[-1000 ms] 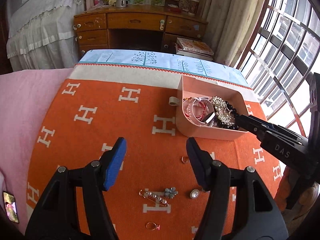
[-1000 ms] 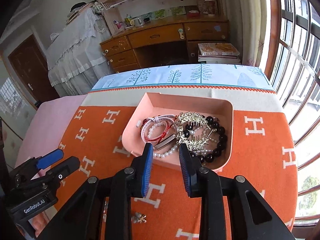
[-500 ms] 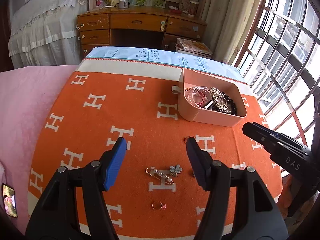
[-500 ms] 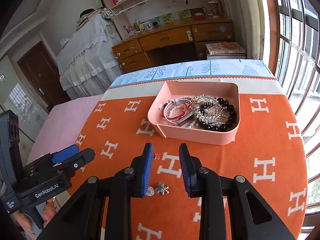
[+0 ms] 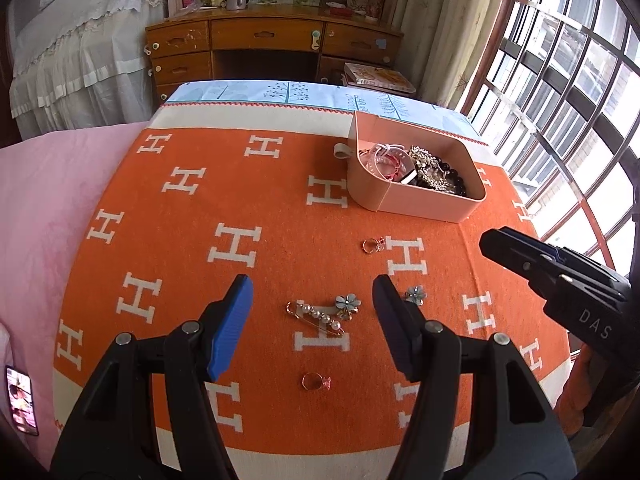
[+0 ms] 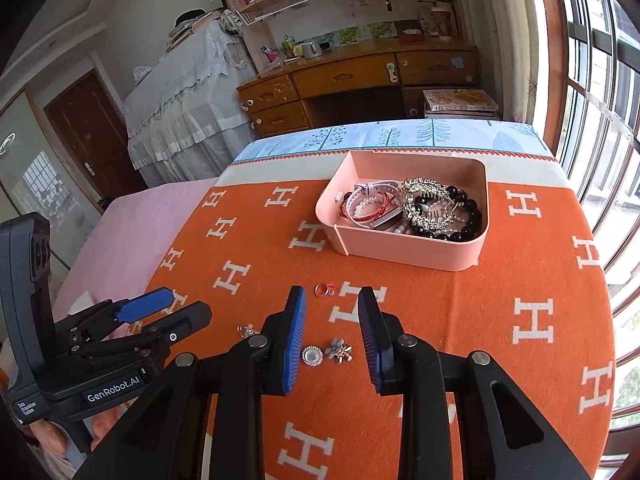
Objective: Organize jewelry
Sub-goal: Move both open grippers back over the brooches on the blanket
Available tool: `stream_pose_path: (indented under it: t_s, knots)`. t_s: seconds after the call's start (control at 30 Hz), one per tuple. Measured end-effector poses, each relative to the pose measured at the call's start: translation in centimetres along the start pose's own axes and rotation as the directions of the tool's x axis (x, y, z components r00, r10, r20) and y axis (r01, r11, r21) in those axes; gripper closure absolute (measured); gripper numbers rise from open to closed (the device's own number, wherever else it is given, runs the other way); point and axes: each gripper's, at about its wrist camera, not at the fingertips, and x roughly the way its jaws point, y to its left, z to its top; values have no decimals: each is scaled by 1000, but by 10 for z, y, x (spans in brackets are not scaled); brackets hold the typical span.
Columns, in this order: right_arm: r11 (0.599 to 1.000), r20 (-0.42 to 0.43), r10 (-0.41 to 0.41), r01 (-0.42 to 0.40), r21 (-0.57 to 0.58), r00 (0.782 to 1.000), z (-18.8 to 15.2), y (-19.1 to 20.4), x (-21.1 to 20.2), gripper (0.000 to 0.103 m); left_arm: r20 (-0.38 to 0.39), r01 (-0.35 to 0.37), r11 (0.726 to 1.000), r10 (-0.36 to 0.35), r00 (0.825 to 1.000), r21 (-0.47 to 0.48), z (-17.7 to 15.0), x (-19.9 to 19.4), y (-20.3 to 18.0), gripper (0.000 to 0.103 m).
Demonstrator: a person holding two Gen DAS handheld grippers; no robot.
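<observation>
A pink box [image 5: 430,200] [image 6: 404,250] holds bracelets, a black bead string and a sparkly comb. On the orange blanket lie a pearl safety-pin brooch with a blue flower [image 5: 320,312], a small blue flower piece [image 5: 415,294] [image 6: 338,352], a round pearl stud [image 6: 312,356], a ring near the box [image 5: 373,245] [image 6: 324,289] and a ring close to me [image 5: 315,381]. My left gripper [image 5: 312,320] is open above the brooch. My right gripper [image 6: 331,336] is open above the stud and flower piece, and shows at the right in the left wrist view [image 5: 560,276].
The orange H-pattern blanket [image 5: 240,208] covers a table with a blue cloth at the far edge. A pink bed [image 5: 48,200] lies left, a wooden desk [image 5: 272,48] behind, windows to the right. A phone [image 5: 22,404] lies at the lower left.
Both grippers have pulled back and up from the box toward the loose pieces at the near side. The right gripper's jaws have opened wider.
</observation>
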Motion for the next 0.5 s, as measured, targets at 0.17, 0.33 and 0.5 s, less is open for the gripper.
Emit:
stream_pose_path:
  t_s: [0.17, 0.33, 0.5]
  knots:
    - [1000, -15, 8, -8, -14, 1000, -4, 2, 4, 76, -15, -3, 1000, 3, 1000, 8, -6, 5, -1, 44]
    - [999, -46, 11, -13, -30, 999, -9, 3, 14, 76, -37, -11, 1000, 11, 999, 11, -10, 16, 1, 44]
    - [999, -79, 15, -18, -42, 997, -16, 2, 26, 76, -66, -18, 1000, 19, 998, 8, -13, 30, 5, 44]
